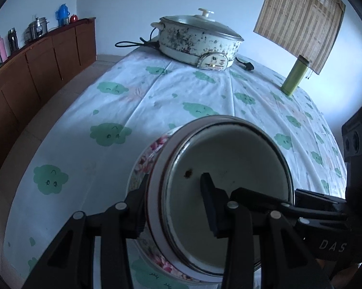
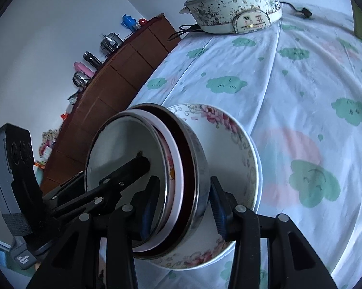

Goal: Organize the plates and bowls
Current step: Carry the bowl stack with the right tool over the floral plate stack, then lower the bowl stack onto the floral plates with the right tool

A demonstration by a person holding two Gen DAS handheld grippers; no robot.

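Two claws, left claw (image 1: pixel 174 206) and right claw (image 2: pixel 183 206), clamped the nested white floral bowl stack (image 2: pixel 171 180); uneven squeezing risked slipping.

Black linkage tool (image 1: pixel 173 207) (silver rivets), "DAS" lettering.

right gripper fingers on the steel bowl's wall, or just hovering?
Touching. In the right wrist view the right gripper straddles the steel bowl rim: one finger inside, the other pressed on the outer wall, no gap.
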